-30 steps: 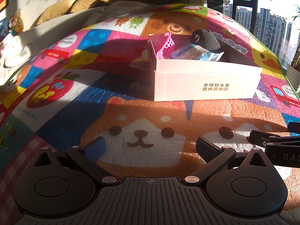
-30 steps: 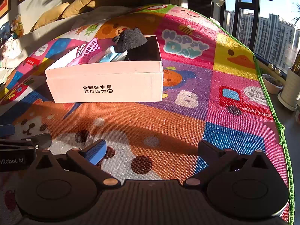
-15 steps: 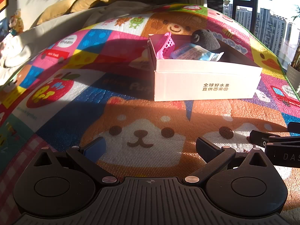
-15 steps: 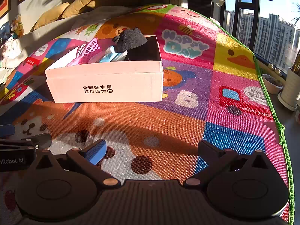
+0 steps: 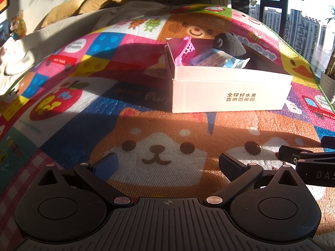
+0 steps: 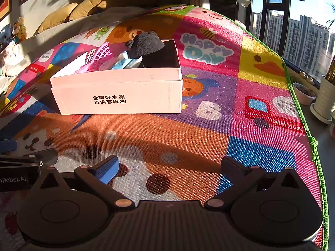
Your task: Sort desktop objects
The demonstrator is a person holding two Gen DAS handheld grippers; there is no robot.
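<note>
A white cardboard box (image 5: 230, 96) (image 6: 117, 96) with gold lettering stands on the colourful play mat (image 5: 62, 108) (image 6: 209, 113). Inside it lie a pink plastic basket (image 5: 186, 50) (image 6: 98, 55), a pale blue packet (image 5: 217, 59) (image 6: 125, 62) and a dark grey plush toy (image 5: 230, 45) (image 6: 146, 44). My left gripper (image 5: 167, 163) rests low over the mat, well short of the box, open and empty. My right gripper (image 6: 169, 165) sits beside it, also open and empty. Each gripper's fingers show at the edge of the other's view.
Yellow cushions (image 5: 94, 2) and a pale blanket (image 5: 125, 14) lie behind the mat. A small doll (image 5: 17, 26) stands at far left. The mat's green edge (image 6: 293, 96) runs along the right, with plant pots (image 6: 326, 102) and a window beyond.
</note>
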